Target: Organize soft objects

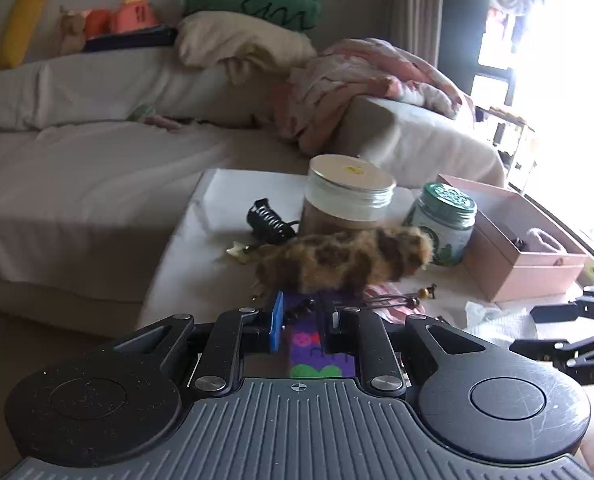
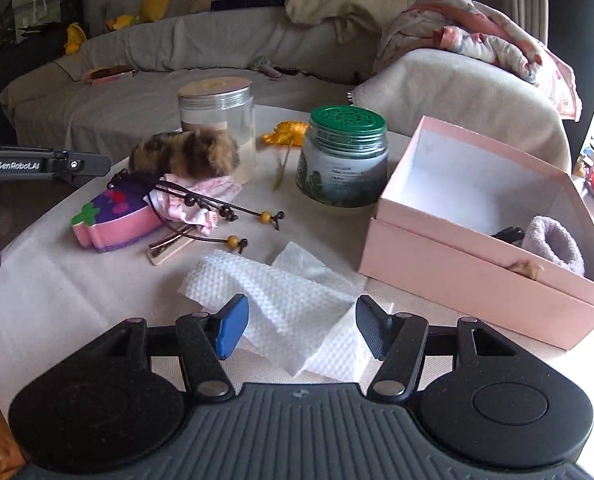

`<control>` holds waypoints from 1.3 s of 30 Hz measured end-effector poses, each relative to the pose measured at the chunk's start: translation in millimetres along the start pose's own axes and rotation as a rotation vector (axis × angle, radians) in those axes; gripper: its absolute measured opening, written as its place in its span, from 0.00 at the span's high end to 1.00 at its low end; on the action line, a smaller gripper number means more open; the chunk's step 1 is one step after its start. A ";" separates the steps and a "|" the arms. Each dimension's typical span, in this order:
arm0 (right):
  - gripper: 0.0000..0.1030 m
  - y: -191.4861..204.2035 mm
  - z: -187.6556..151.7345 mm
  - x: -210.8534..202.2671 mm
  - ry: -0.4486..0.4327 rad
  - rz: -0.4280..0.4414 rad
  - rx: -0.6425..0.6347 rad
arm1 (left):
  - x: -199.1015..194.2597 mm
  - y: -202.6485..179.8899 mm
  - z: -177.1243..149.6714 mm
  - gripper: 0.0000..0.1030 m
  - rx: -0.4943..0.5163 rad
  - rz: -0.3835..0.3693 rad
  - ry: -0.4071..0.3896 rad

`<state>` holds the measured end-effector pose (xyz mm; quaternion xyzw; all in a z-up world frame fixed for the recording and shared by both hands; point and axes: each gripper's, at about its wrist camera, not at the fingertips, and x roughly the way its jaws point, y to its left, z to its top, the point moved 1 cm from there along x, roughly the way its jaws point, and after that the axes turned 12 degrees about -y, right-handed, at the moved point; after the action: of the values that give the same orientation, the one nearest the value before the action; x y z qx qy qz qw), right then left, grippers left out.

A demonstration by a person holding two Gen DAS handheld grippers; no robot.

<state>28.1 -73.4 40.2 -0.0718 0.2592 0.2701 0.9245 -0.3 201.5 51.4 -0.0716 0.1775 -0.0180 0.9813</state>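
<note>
A brown furry scrunchie [image 1: 345, 258] [image 2: 185, 156] lies on the white table on top of a pink striped cloth [image 2: 201, 196]. In front of it is a purple and pink felt pouch [image 1: 317, 344] [image 2: 113, 220] with beaded cords. My left gripper [image 1: 305, 320] hovers just over the pouch with only a narrow gap between its pads and nothing clamped; one of its fingers [image 2: 77, 166] shows at the left edge. My right gripper [image 2: 301, 328] [image 1: 529, 330] stands open above a crumpled white paper towel [image 2: 289, 304]. The pink box [image 2: 457, 276] [image 1: 529, 276] holds a lilac scrunchie [image 2: 553, 248].
A clear jar with a silver lid [image 2: 217, 128] and a green-lidded jar [image 2: 345, 156] stand behind the scrunchie. A black hair claw [image 1: 267, 220], a yellow flower [image 2: 285, 132] and a hair clip [image 2: 169, 244] also lie on the table. Behind is a grey sofa [image 2: 177, 92] with pillows and a blanket [image 2: 477, 40].
</note>
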 end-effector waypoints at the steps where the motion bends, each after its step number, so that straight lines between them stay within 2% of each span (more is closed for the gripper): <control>1: 0.42 2.1 0.7 0.5 -0.003 0.009 -0.003 | 0.6 1.7 0.6 0.81 -0.006 0.010 0.003; 4: 0.42 10.4 4.9 3.0 -0.010 0.042 -0.010 | -1.6 5.7 -0.4 0.81 -0.029 0.032 0.001; 6: 0.42 20.1 8.2 5.0 -0.016 0.067 -0.026 | -6.4 4.8 -0.5 0.81 -0.046 -0.003 0.002; 7: 0.42 25.4 9.8 5.9 -0.019 0.083 -0.037 | -9.3 1.6 -0.8 0.81 -0.042 -0.034 0.004; 9: 0.42 34.1 13.6 7.0 -0.024 0.112 -0.063 | -17.6 -12.2 -3.2 0.81 -0.007 -0.157 0.027; 11: 0.42 34.0 17.8 6.3 -0.042 0.106 -0.065 | -23.7 -32.1 -9.1 0.80 0.047 -0.270 0.055; 12: 0.42 31.1 19.7 6.0 -0.048 0.093 -0.057 | -23.9 -42.0 -13.7 0.77 0.073 -0.298 0.069; 14: 0.42 21.1 22.0 5.0 -0.055 0.046 -0.034 | -14.7 -57.3 -22.3 0.76 0.110 -0.292 0.101; 18: 0.42 2.7 17.5 -2.8 -0.043 -0.008 0.012 | 14.6 -69.5 -29.9 0.78 0.139 -0.175 0.106; 21: 0.42 -3.3 6.5 -11.0 -0.027 -0.034 0.006 | 33.1 -71.3 -29.6 0.78 0.132 -0.145 0.126; 24: 0.42 -7.9 -5.4 -16.7 -0.017 -0.048 0.006 | 47.4 -74.9 -28.2 0.78 0.136 -0.144 0.153; 30: 0.42 -14.6 -19.2 -13.1 0.004 -0.044 0.059 | 55.2 -83.1 -32.8 0.78 0.186 -0.157 0.150; 35: 0.42 -17.5 -21.6 -12.3 -0.004 -0.041 0.080 | 29.0 -82.1 -38.8 0.80 0.225 -0.220 0.199; 39: 0.42 -17.8 -19.8 -10.7 -0.012 -0.032 0.086 | 1.0 -80.2 -46.2 0.81 0.242 -0.234 0.231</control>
<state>21.2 -98.8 28.7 -0.0347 0.2639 0.2443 0.9325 -16.4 116.0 20.1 0.0291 0.2761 -0.1612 0.9471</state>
